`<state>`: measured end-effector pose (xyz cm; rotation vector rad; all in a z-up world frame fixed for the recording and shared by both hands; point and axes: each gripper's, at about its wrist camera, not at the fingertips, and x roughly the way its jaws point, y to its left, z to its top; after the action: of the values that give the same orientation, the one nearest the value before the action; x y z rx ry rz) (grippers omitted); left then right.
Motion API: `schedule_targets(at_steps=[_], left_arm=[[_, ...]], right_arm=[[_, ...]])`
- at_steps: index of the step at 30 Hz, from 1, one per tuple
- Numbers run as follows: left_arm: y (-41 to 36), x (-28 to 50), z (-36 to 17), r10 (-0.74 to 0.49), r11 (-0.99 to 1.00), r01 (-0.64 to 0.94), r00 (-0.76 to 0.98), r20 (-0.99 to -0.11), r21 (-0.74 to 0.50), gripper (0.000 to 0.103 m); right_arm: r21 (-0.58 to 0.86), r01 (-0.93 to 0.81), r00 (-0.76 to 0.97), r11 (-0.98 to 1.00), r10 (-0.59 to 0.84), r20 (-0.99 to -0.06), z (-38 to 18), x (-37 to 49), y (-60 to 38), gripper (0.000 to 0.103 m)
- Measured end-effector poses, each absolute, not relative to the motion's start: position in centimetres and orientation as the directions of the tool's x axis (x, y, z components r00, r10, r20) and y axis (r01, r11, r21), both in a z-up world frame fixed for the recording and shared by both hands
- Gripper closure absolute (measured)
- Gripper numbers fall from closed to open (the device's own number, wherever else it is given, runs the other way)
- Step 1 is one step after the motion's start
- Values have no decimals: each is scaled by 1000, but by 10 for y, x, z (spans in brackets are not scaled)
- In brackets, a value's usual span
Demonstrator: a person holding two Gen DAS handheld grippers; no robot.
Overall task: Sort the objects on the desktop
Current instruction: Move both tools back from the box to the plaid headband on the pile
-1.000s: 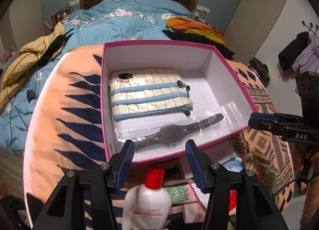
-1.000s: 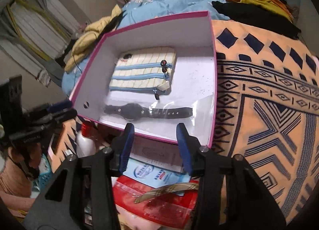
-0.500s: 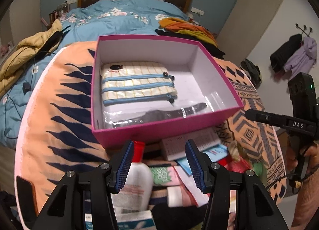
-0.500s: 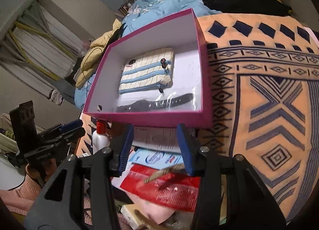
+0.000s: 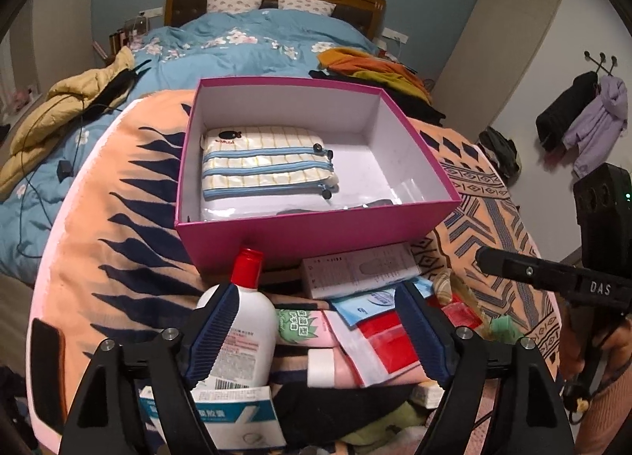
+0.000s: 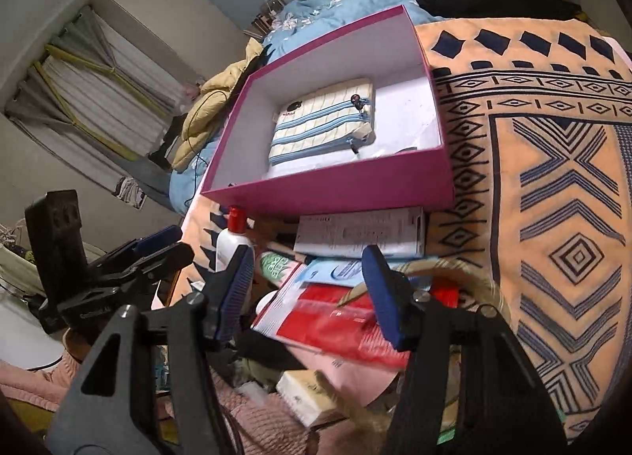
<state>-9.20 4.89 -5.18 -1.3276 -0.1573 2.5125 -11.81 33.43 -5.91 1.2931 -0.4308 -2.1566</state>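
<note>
Left wrist view: a pink box [image 5: 316, 234] with white inner walls sits open on the surface [image 5: 118, 194], which is covered by an orange cloth with dark blue patterns. Inside lies a cream pouch [image 5: 268, 166] with three blue zippers, and just in front of it a dark watch strap in clear wrap [image 5: 379, 203], mostly hidden by the near wall. In front of the box is a heap — a white bottle with a red cap [image 5: 241, 320], a white leaflet box [image 5: 359, 271], a red packet [image 5: 389, 340], a green-printed pink tube [image 5: 304, 326]. Compared with a second ago the camera has pulled back from above the box, so the heap now fills the foreground and the strap is nearly out of sight. The left tool [image 5: 316, 330] is spread wide, wider than before, holding nothing; its left finger stands just beside the bottle, and contact cannot be judged.

Right wrist view: the same box [image 6: 335, 190] lies farther off than earlier, pouch [image 6: 324, 127] inside, bottle [image 6: 233, 241] and leaflet box [image 6: 359, 234] at its near wall. The right tool [image 6: 312, 293] hangs open and empty over the red packet [image 6: 335, 320] — not touching it. The left tool [image 6: 154, 245] shows at the left edge.
</note>
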Motion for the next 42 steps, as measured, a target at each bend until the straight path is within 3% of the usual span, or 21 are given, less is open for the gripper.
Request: schedule_targets(at_steps=[3, 6, 16, 29, 42], left_arm=[[51, -87, -49, 303, -952, -210, -538, -787, -223, 18], [52, -83, -47, 308, -951, -212, -539, -784, -228, 17], [65, -73, -39, 341, -937, -263, -533, -774, -231, 16], [115, -78, -40, 379, -887, -430, -474, -795, -167, 16], [173, -111, -52, 382, -800, -592, -376, -845, -98, 16]], right_arm=[[546, 317, -366, -776, -631, -684, -55, -108, 335, 42], [534, 323, -393, -782, -623, -676, -48, -99, 337, 33], [548, 278, -414, -789, -613, -673, -50, -77, 354, 27], [608, 14, -460, -794, -545, -701, -85, -42, 429, 26], [749, -38, -421, -661, -669, -612, -108, -12, 429, 26]])
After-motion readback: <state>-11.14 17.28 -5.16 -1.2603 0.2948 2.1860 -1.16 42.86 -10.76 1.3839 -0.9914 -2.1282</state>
